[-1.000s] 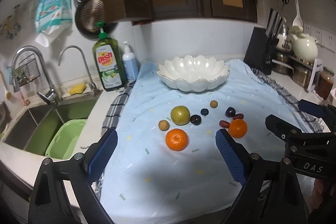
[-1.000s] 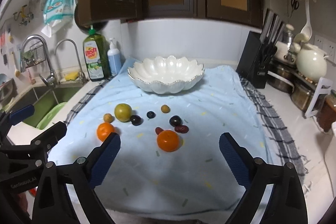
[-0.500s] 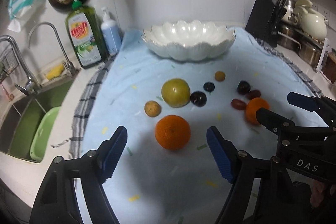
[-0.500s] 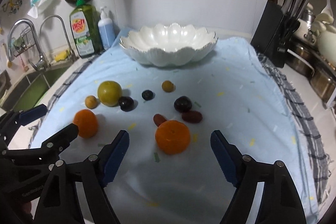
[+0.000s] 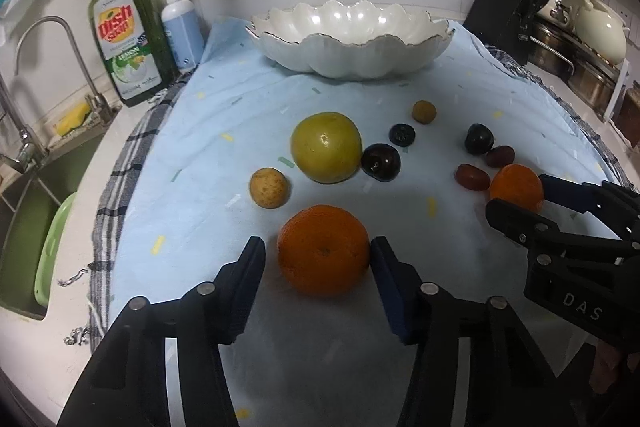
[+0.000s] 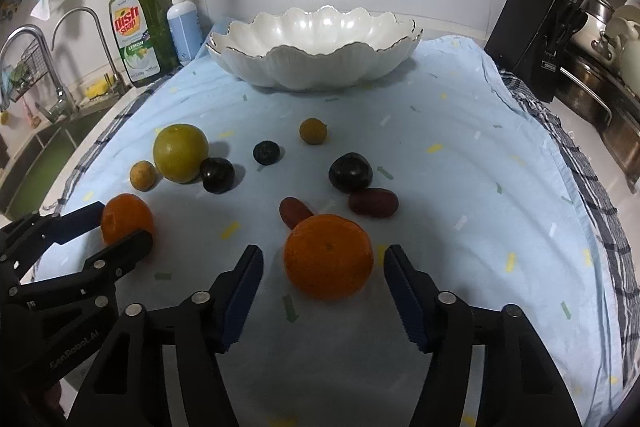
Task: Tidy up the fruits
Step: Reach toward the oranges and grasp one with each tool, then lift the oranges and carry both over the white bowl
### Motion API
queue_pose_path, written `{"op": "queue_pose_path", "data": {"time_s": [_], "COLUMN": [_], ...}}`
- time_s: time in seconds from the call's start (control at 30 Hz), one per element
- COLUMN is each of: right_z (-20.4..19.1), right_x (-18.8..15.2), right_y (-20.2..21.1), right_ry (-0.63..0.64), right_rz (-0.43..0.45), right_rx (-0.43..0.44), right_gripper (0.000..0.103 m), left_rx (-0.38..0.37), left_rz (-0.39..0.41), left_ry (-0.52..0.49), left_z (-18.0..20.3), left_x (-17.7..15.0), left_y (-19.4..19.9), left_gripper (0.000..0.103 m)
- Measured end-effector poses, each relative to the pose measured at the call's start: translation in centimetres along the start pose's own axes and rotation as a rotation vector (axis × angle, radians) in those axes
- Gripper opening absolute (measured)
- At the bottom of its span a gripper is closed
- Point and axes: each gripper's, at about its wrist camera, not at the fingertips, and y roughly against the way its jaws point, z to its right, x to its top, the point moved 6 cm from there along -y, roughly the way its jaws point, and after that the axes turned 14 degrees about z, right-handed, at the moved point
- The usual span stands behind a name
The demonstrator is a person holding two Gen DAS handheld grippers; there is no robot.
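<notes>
Two oranges lie on the light blue cloth [image 5: 224, 115], in front of a white scalloped bowl [image 5: 348, 39] [image 6: 316, 47]. My left gripper [image 5: 317, 247] straddles the left orange [image 5: 323, 259]; its jaws are closing, the right pad is at the peel and a small gap shows on the left. My right gripper [image 6: 324, 255] brackets the right orange [image 6: 329, 267], jaws closing, with gaps on both sides. Each gripper also shows in the other's view: right gripper [image 5: 520, 195], left gripper [image 6: 122, 225]. A yellow-green fruit [image 5: 326, 147], small tan fruits, dark berries and red dates lie between the oranges and the bowl.
A green dish soap bottle [image 5: 130, 39] and a white pump bottle [image 5: 182, 27] stand at the cloth's back left. The sink [image 5: 24, 219] with a green basin lies beyond the left edge. A black knife block [image 5: 504, 15], pots and a kettle are at the right.
Both grippers came down and forward onto the oranges. Their jaws narrowed from wide open until each orange sits between a pair of pads.
</notes>
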Motion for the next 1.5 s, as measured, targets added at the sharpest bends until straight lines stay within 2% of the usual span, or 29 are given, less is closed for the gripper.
{"op": "queue_pose_path", "data": {"time_s": [0.1,0.2,0.43,0.67,1.07,1.33,1.5], "right_z": [0.0,0.1,0.1,-0.9,-1.5,-1.0,-0.6], "right_x": [-0.2,-0.3,-0.2,1.2,7.0,11.5,13.8], "right_y": [-0.3,-0.4,0.0,1.6,3.3,3.0,2.5], "right_ry": [-0.006,-0.003,-0.005,0.021,0.052,0.065,0.067], "right_rz": [-0.011,-0.015,-0.002,0.032,0.159,0.24,0.271], "right_rx": [0.005,-0.013,-0.026,0.015,0.092,0.114,0.128], "right_gripper": [0.053,0.047,0.045,0.045,0.045,0.045,0.045], "left_rx": [-0.02,-0.03,-0.046,-0.045,-0.009,0.01,-0.005], "left_rz": [-0.008,-0.005,0.006,0.041,0.184,0.257,0.279], "left_ry": [-0.002,-0.006,0.013,0.048,0.063,0.071,0.073], "left_z": [0.2,0.3,0.0,-0.3,-0.8,-1.5,-1.4], "left_x": [-0.1,-0.1,-0.1,1.3,7.6,11.8,14.0], "left_y": [-0.2,-0.2,0.0,1.4,3.8,3.3,2.6], "left_gripper": [0.047,0.046,0.045,0.045,0.045,0.045,0.045]}}
